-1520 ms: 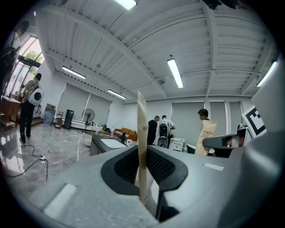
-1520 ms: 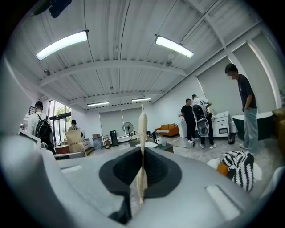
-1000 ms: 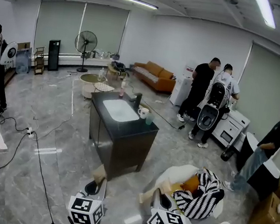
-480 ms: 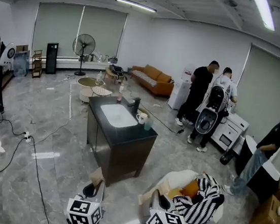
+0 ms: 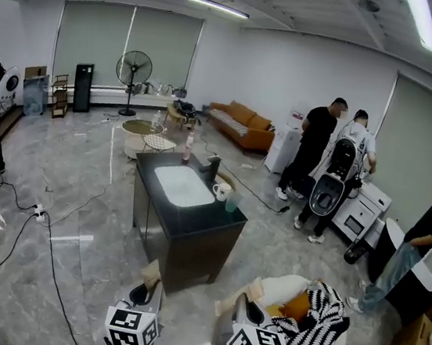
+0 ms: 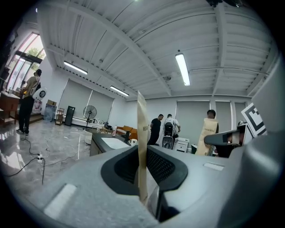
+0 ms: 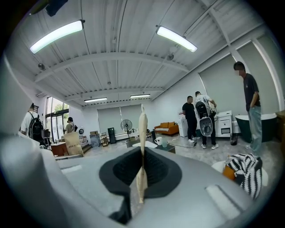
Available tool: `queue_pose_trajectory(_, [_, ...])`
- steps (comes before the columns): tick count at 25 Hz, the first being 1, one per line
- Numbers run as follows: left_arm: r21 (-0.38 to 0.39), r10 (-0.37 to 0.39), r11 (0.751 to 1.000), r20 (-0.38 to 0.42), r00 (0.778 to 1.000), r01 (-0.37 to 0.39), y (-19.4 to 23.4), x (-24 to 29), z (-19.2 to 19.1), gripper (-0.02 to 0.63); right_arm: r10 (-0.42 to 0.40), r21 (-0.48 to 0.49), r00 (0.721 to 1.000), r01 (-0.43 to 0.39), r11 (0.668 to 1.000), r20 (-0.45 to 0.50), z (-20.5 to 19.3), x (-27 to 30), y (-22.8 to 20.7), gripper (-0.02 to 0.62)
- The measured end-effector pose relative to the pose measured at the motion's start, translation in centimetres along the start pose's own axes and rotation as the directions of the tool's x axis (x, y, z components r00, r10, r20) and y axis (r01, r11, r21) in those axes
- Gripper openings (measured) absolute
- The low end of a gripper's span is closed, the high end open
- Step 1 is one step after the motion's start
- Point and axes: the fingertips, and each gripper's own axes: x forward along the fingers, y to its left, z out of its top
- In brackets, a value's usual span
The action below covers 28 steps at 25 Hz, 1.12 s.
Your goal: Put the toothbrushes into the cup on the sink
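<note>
**Left tongs (image 6: pixel 143 165) and right tongs (image 7: pixel 141 174) each nipped shut on a thin strip, well short of the sink**

The left tongs are closed nearly all the way on a flat tan printed strip (image 6: pixel 141 129). The strip stands upright between the jaws, edge-on to the left gripper view. The right tongs are pressed almost fully together on a flat cream strip (image 7: pixel 142 133), also upright and edge-on. From this angle it cannot be told whether either strip is a packed toothbrush.

In the head view both tongs sit at the near edge, side by side and pointing toward the far end of the room.

Well apart from them, in the middle of the floor, stands a dark cabinet with a black worktop (image 5: pixel 197 224). A white rectangular sink basin (image 5: pixel 183 185) is set into it. On the worktop, just right of the basin, a white mug with a handle (image 5: pixel 220 191) stands upright. A pale green translucent tumbler (image 5: pixel 232 202) stands close beside it on the near right. A dark tap (image 5: pixel 214 166) rises at the basin's far right corner.

A black-and-white striped cloth (image 5: pixel 317 315) lies on a white cushion at near right.
</note>
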Motion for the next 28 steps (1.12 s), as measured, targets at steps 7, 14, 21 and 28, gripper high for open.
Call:
queue_pose_trajectory(7, [0.013, -0.004, 1.0, 0.014, 1.0, 0.004, 0.3, 7.3, 1.5, 0.048, -0.004, 0.002, 1.0, 0.004, 1.0, 0.004, 2.1, 6.8, -3.0, 0.008])
queue_pose_trajectory(14, [0.027, 0.03, 0.999, 0.007, 1.0, -0.03, 1.7, 12.8, 2.0, 0.048, 0.022, 0.018, 1.0, -0.023, 1.0, 0.011, 3.3, 13.0, -5.0, 0.008])
queue_pose_trajectory(21, [0.025, 0.046, 0.999, -0.005, 0.999, -0.046, 1.7, 17.3, 2.1, 0.048, 0.03, 0.045, 0.999, -0.031, 0.998, 0.029, 4.3, 17.3, -7.8, 0.008])
queue_pose_trajectory(28, [0.05, 0.056, 0.997, -0.025, 0.998, -0.055, 1.4, 20.3, 1.8, 0.048, 0.026, 0.082, 1.0, -0.027, 0.996, 0.015, 3.8, 19.9, -10.4, 0.008])
